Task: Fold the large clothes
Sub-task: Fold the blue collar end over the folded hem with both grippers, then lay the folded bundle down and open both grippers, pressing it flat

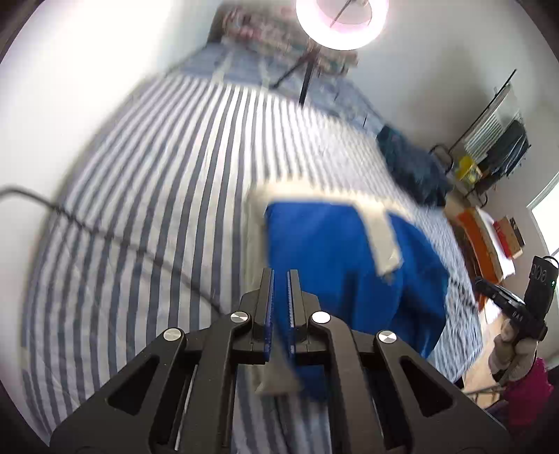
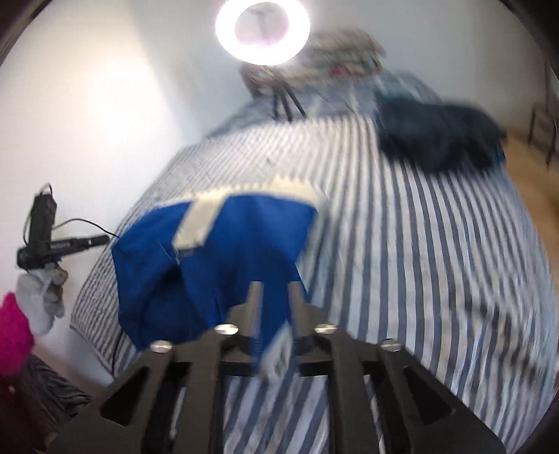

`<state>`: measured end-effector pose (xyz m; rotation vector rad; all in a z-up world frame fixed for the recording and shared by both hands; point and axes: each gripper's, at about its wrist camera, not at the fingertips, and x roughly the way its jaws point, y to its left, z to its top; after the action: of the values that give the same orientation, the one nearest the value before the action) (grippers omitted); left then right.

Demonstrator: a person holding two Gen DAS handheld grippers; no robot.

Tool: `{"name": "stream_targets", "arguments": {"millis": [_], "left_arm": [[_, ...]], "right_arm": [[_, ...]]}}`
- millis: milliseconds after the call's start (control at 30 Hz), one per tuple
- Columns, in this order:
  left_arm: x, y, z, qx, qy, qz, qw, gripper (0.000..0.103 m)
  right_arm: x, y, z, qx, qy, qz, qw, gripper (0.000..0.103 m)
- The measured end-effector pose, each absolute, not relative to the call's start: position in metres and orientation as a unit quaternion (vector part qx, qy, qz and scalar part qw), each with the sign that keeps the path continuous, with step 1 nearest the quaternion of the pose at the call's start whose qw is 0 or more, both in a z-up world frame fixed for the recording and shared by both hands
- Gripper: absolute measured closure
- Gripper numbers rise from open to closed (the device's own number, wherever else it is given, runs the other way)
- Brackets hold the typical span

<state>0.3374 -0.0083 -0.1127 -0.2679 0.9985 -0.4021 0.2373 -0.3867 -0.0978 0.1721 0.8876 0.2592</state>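
A bright blue garment [image 1: 335,258] with cream trim [image 1: 380,237] hangs lifted over the striped bed. My left gripper [image 1: 281,276] is shut on its edge; a cream corner pokes out under the jaws. In the right wrist view my right gripper [image 2: 276,290] is shut on another edge of the same blue garment [image 2: 223,251], with a white label below the jaws. The garment stretches between the two grippers. The right gripper and its gloved hand show at the right edge of the left view [image 1: 513,307]; the left gripper shows at the left of the right view [image 2: 45,237].
The bed has a blue-and-white striped sheet [image 1: 174,174]. A dark navy garment [image 2: 440,136] lies crumpled at the far right side of the bed. A ring light on a tripod [image 1: 342,21] stands at the head. A clothes rack [image 1: 496,139] and wooden floor are on the right.
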Motion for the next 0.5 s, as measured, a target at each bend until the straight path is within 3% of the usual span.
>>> {"name": "stream_targets", "arguments": {"millis": [233, 500], "left_arm": [[0.374, -0.036, -0.095, -0.133, 0.460, -0.204, 0.854, 0.100], [0.422, -0.096, -0.143, -0.052, 0.504, -0.222, 0.833, 0.100]], "right_arm": [[0.311, -0.350, -0.108, 0.032, 0.434, 0.146, 0.889, 0.072], [0.357, -0.340, -0.140, 0.028, 0.469, 0.145, 0.871, 0.072]]}}
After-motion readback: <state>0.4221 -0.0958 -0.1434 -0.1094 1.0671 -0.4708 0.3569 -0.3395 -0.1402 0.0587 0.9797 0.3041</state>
